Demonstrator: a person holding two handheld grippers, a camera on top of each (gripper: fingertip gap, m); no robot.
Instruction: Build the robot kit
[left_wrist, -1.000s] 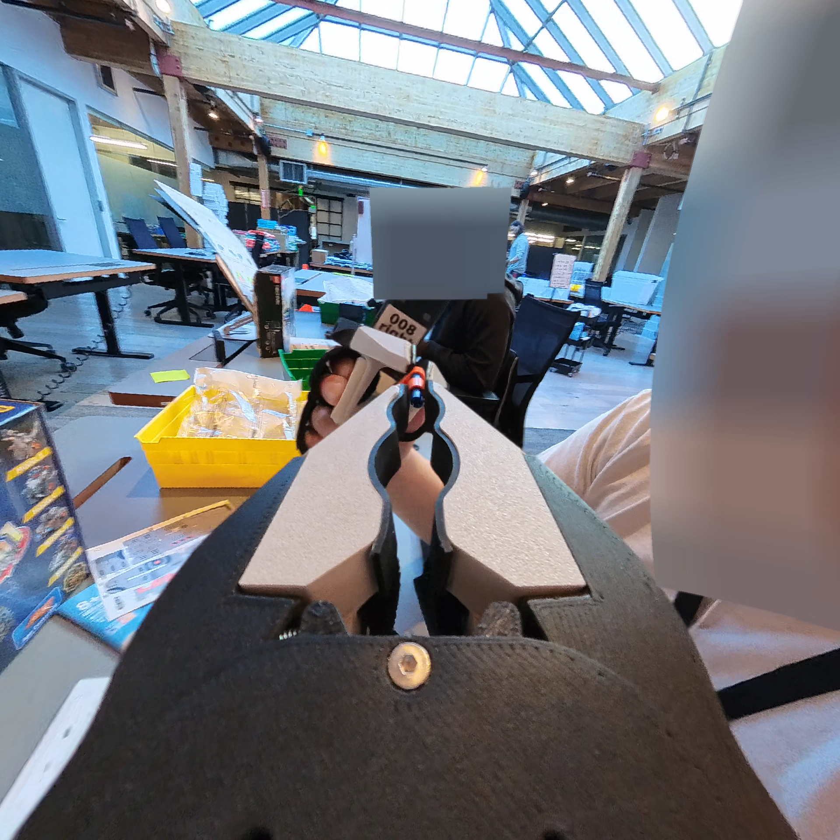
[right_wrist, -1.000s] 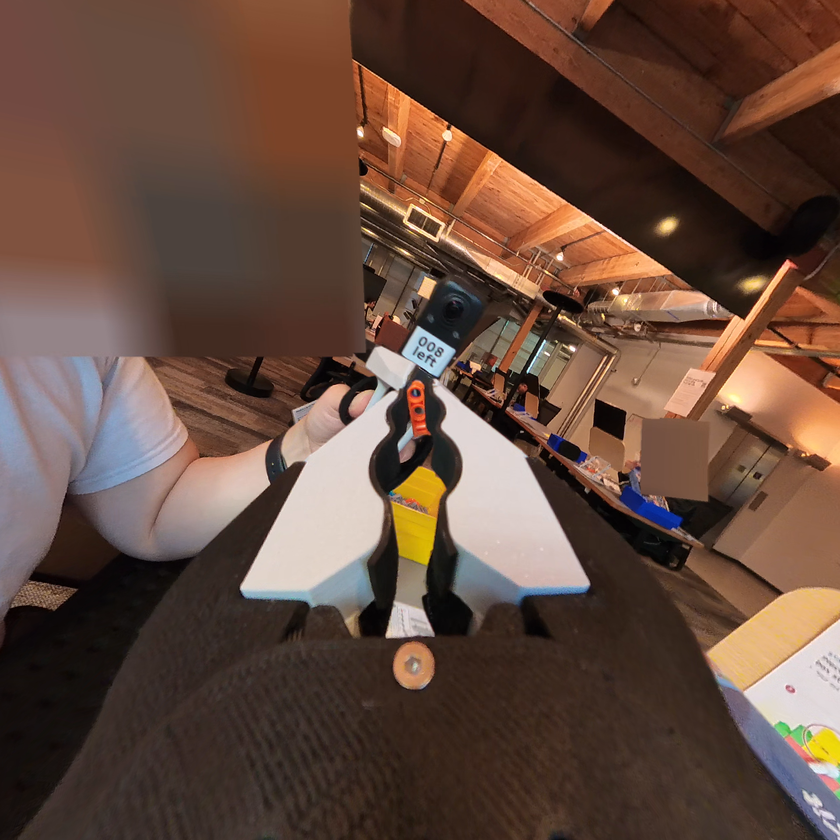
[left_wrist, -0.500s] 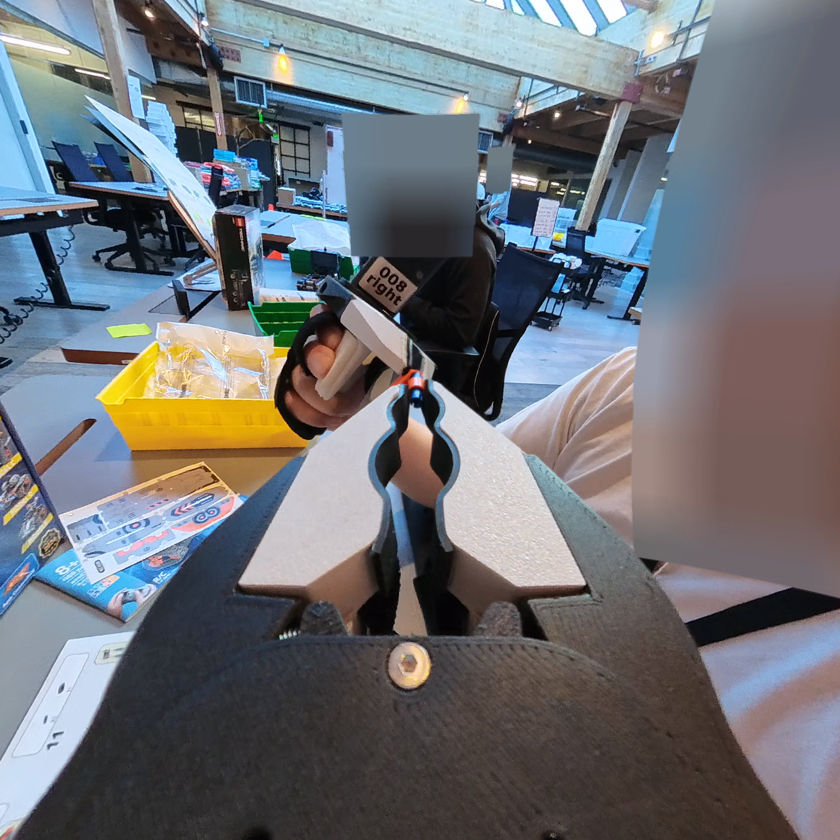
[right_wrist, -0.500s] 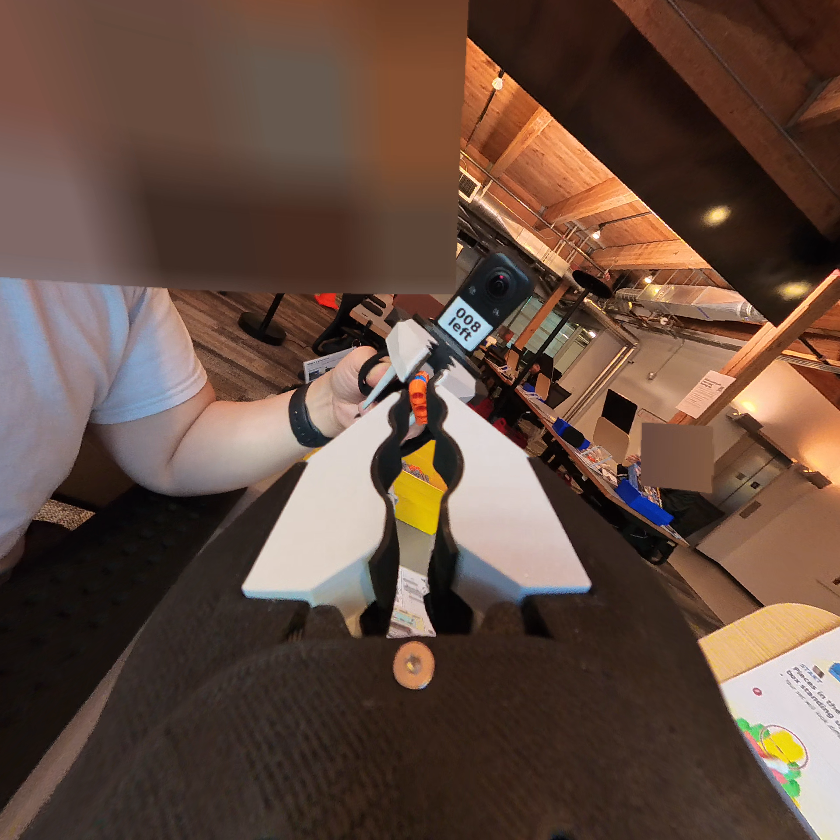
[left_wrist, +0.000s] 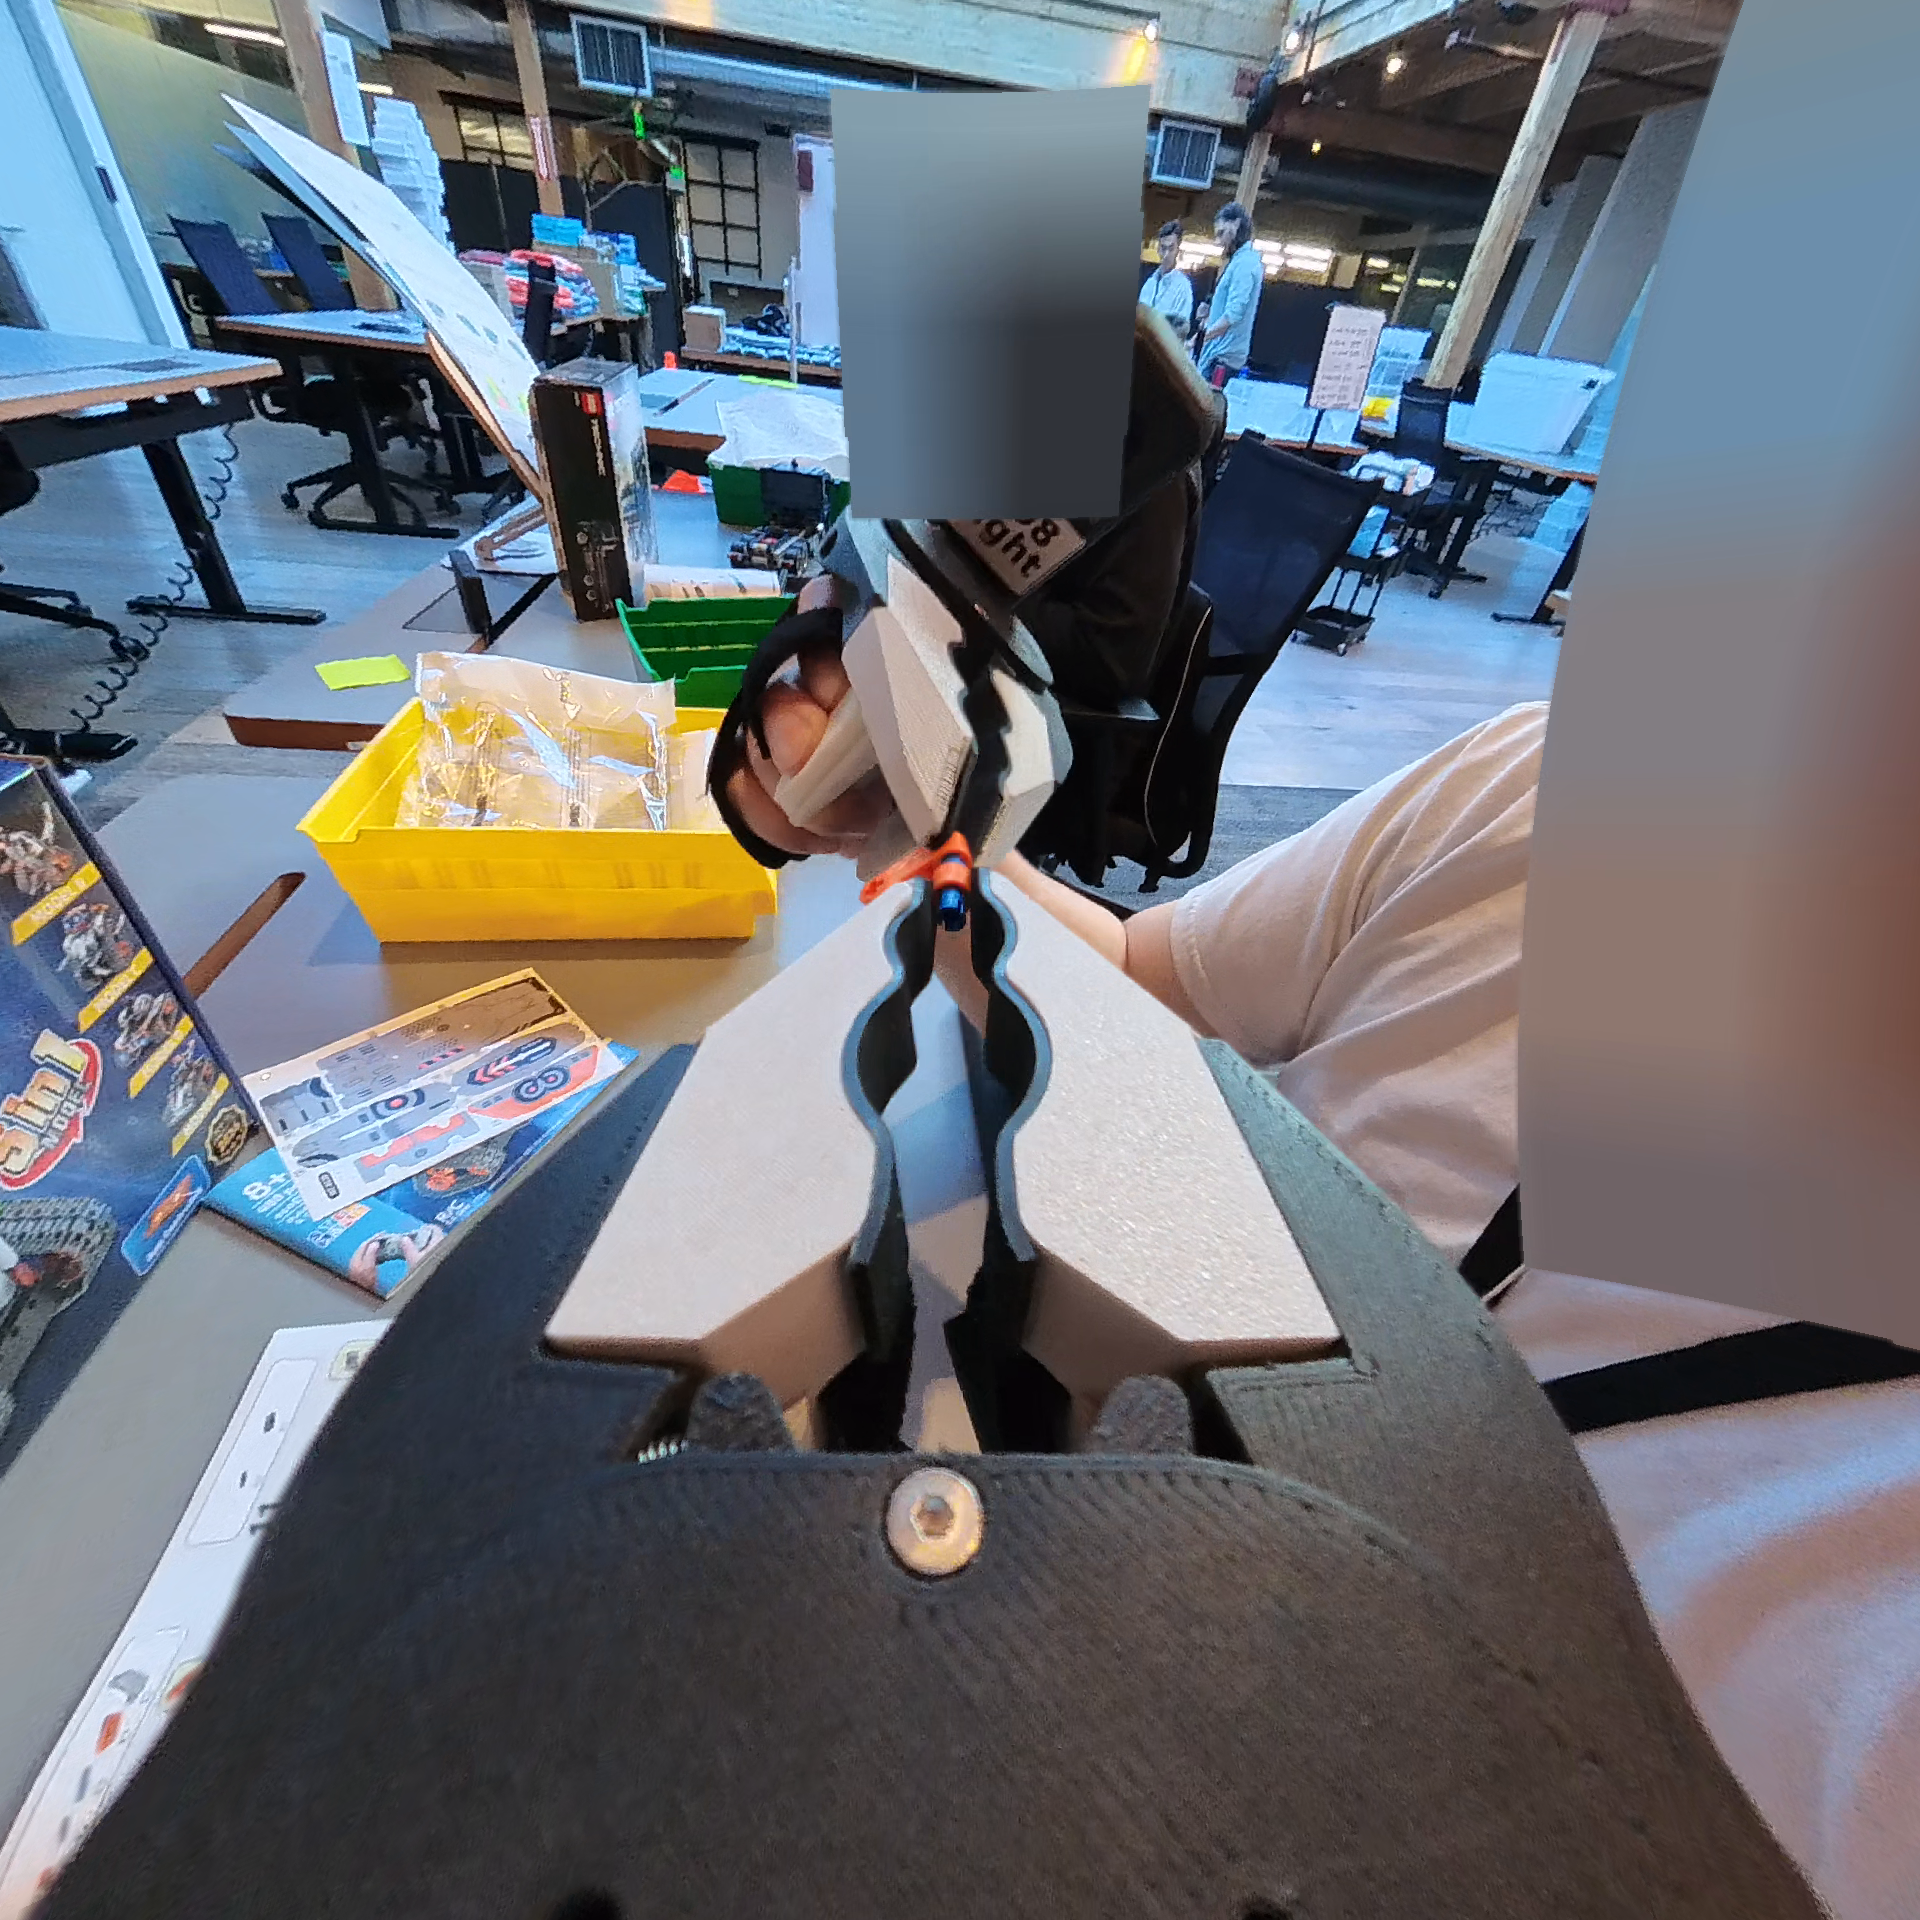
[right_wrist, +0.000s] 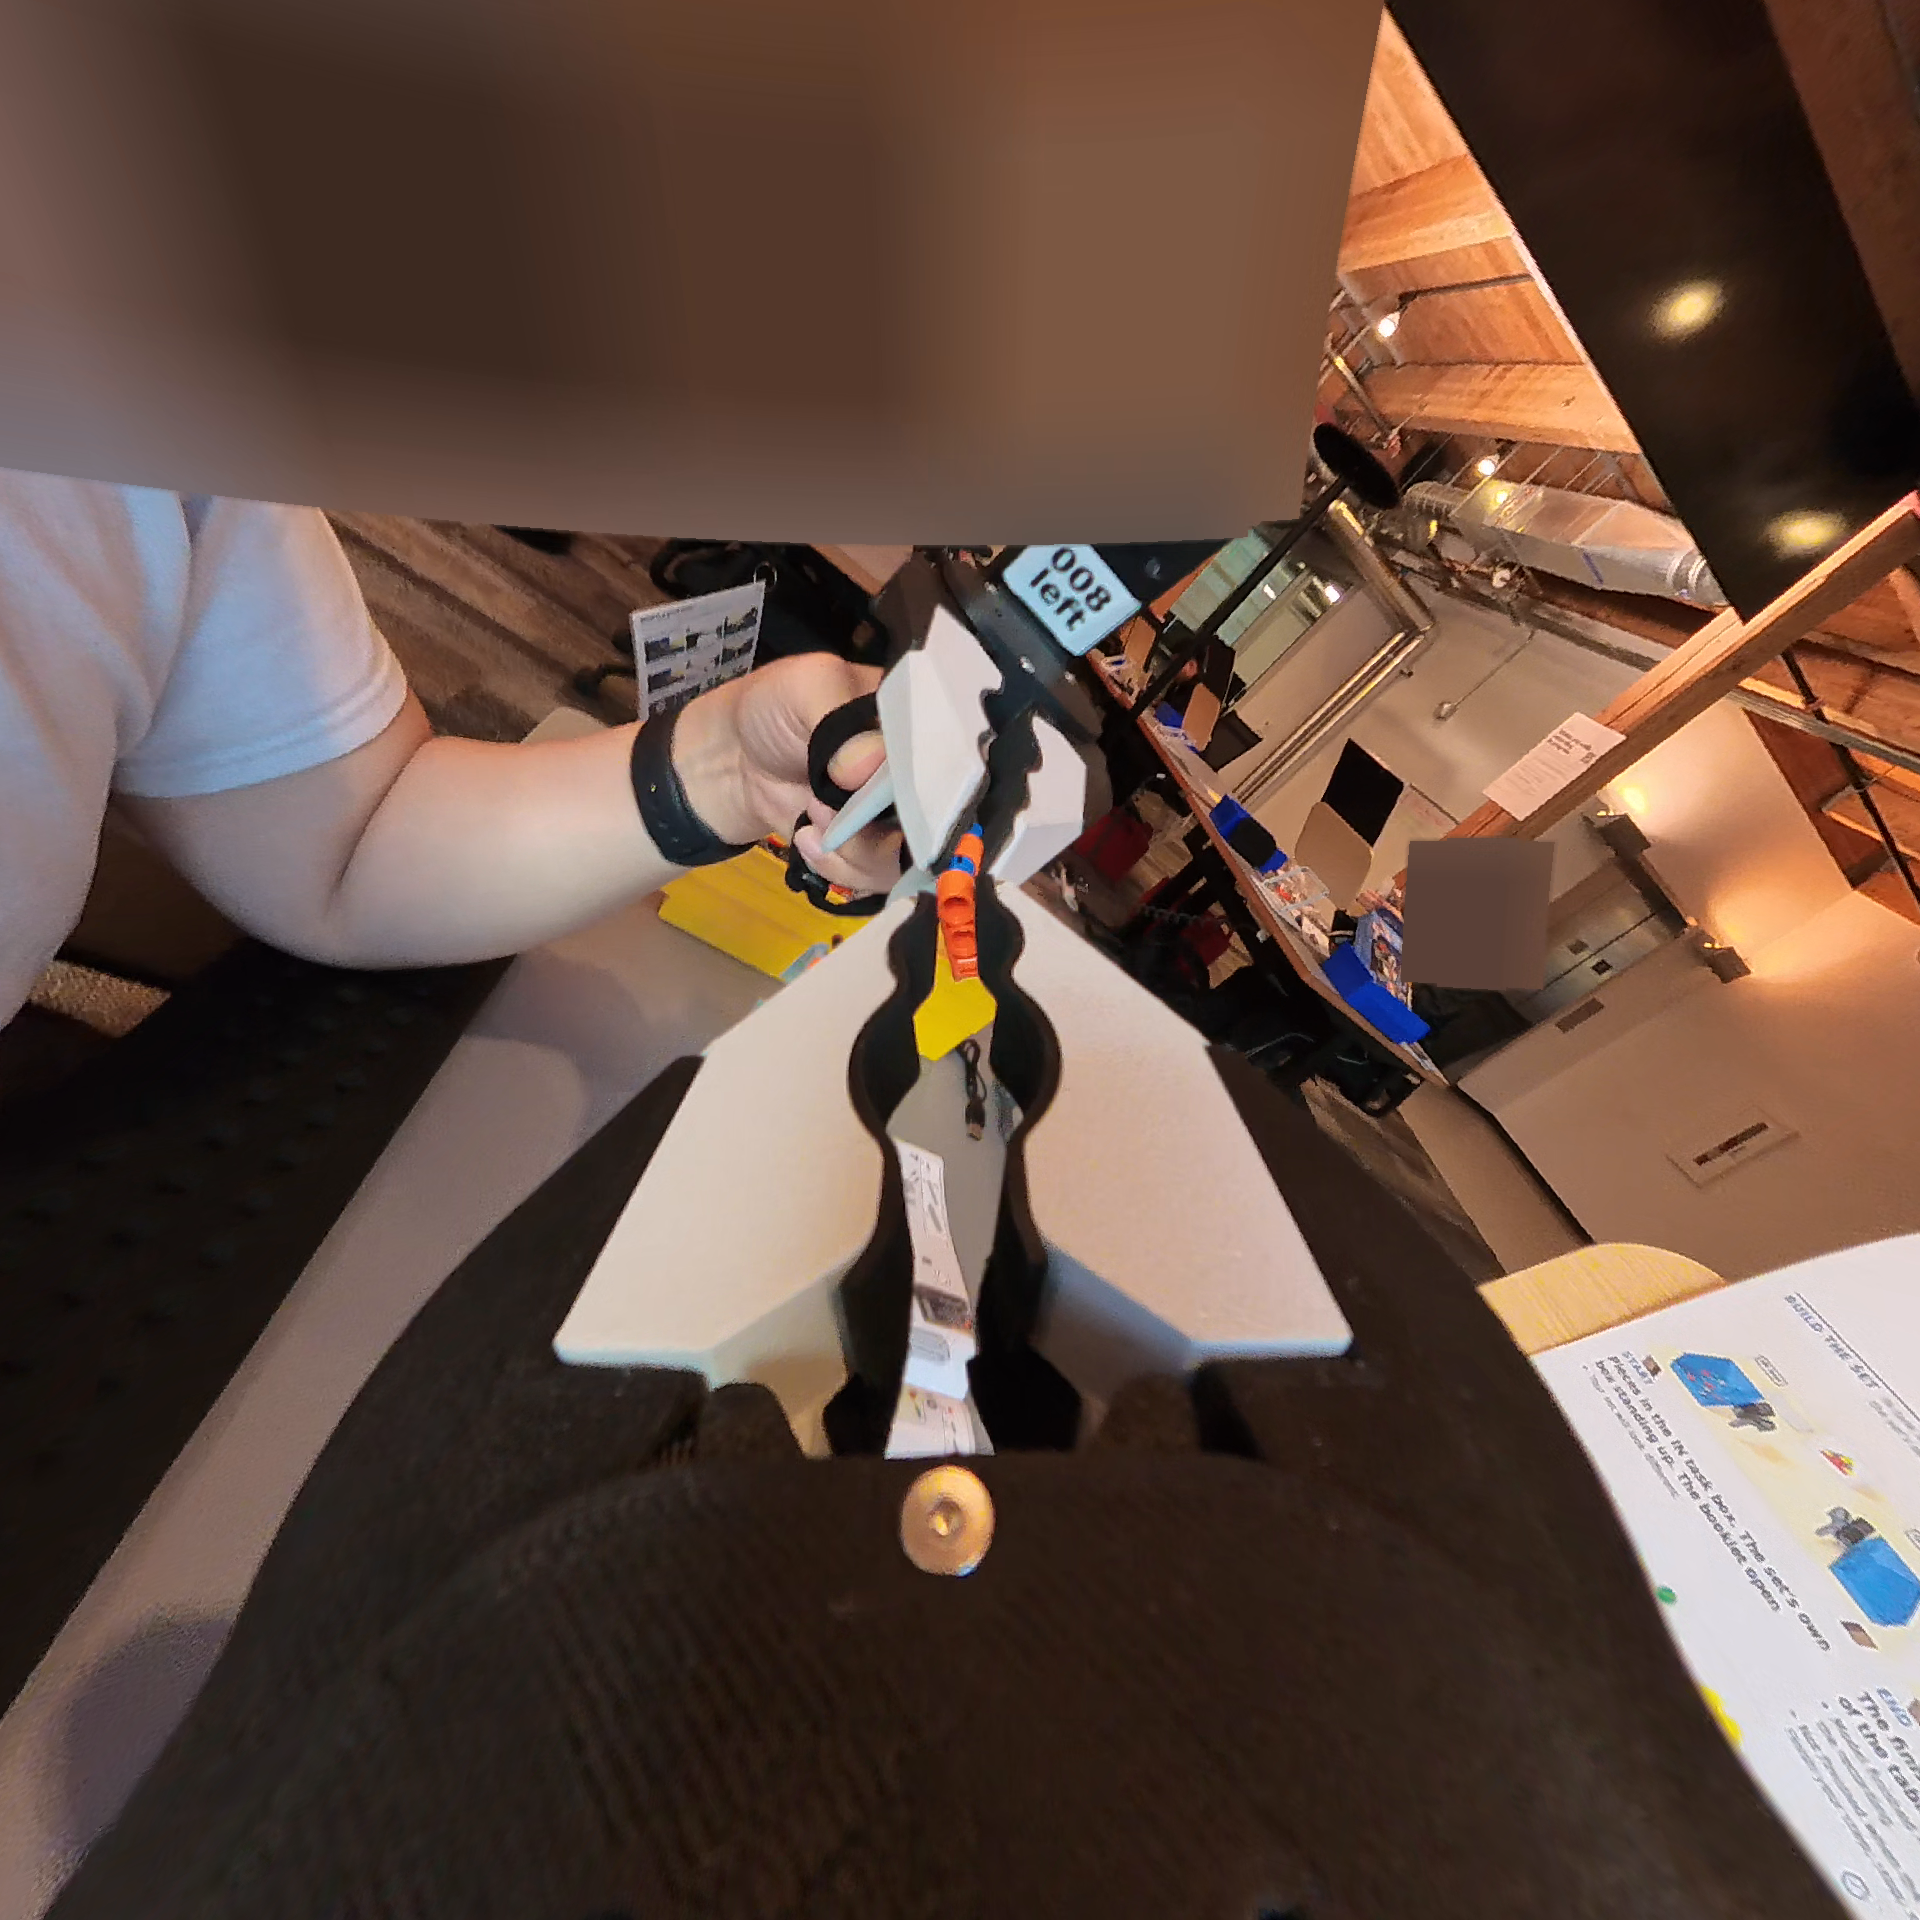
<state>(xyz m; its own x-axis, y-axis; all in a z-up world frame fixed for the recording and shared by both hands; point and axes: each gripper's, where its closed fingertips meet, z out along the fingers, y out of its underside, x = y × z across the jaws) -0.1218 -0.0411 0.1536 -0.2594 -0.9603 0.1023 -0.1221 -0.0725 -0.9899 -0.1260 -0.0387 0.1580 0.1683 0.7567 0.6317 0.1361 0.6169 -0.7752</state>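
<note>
My left gripper (left_wrist: 951, 902) is shut on a small blue pin (left_wrist: 951, 912) joined to a small orange piece (left_wrist: 914, 871). My right gripper (left_wrist: 940, 847) faces it from above, tip to tip, held in a hand. In the right wrist view my right gripper (right_wrist: 956, 925) is shut on the orange piece (right_wrist: 956, 920). The left gripper (right_wrist: 961, 847) meets it from above with a bit of blue (right_wrist: 974, 831) at its tips. The joined parts hang in the air above the grey table (left_wrist: 644, 997).
A yellow bin (left_wrist: 540, 873) with plastic bags and a green bin (left_wrist: 707, 639) stand behind. A booklet (left_wrist: 416, 1101), a blue toy box (left_wrist: 83, 1091) and a white sheet (left_wrist: 208, 1507) lie at left. An instruction sheet (right_wrist: 1766, 1507) lies at right. My white-sleeved arm (right_wrist: 416, 821) crosses at left. Less than 4 cm separates the two grippers' tips.
Both grippers have tipped downward toward the table while staying tip to tip. Each now sees the other from closer and steeper. The small blue and orange parts stay gripped.
</note>
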